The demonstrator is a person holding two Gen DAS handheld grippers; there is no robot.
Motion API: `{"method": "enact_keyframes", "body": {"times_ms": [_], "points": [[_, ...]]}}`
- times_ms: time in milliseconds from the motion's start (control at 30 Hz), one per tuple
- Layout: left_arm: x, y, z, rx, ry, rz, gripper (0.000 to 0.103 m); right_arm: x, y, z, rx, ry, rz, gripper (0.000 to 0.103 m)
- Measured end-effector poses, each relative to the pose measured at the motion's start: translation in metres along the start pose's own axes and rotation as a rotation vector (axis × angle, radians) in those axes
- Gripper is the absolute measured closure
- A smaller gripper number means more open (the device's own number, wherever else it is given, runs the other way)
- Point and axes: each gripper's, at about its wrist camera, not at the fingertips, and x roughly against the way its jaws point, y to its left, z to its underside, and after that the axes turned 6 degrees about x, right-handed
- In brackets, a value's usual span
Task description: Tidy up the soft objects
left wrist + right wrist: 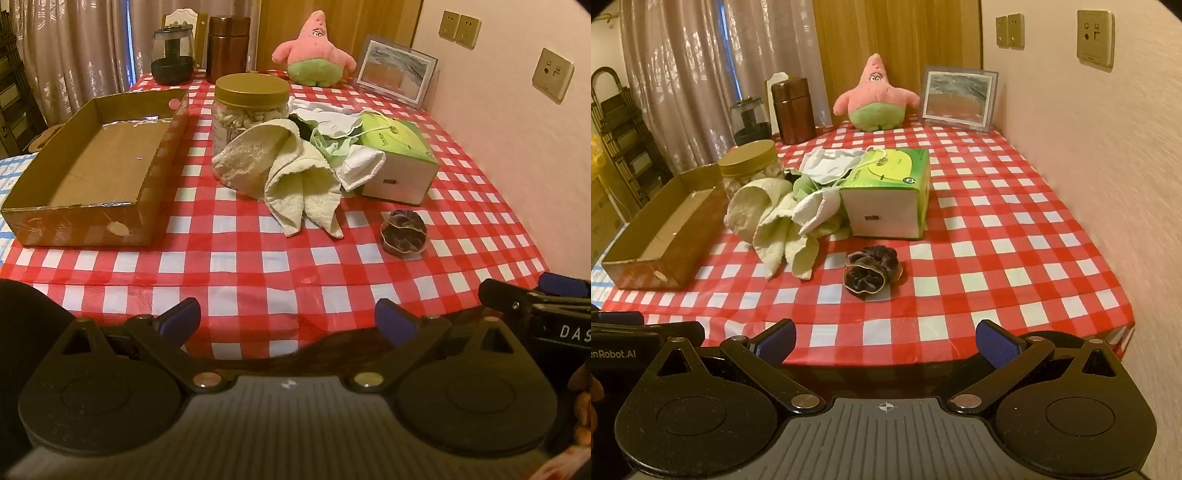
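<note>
Now, step: nothing gathered yet; cardboard tray (92, 162) empty, approach pending.
Left gripper (288, 321): jaws at full spread, nothing between them, hanging at table's near edge.
Right gripper (884, 343): likewise spread wide, empty.
Towel (291, 177): crumpled mid-table against nut jar (251, 110); long axis runs from jar toward near edge, two tails pointing nearward.
Scrunchie (872, 272): alone on checked cloth (997, 258), nearest right gripper.
Next move, judged: reach forward, pinch a soft fold, carry left to tray.
</note>
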Motion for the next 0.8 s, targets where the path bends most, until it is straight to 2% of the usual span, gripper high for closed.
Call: {"method": "enact_keyframes", "body": {"times_ms": [800], "points": [[0.001, 0.0, -0.0003, 0.004, -0.002, 0.003, 0.003, 0.0003, -0.0002, 0.0003, 0.006, 0.001, 0.006, 0.0]]}}
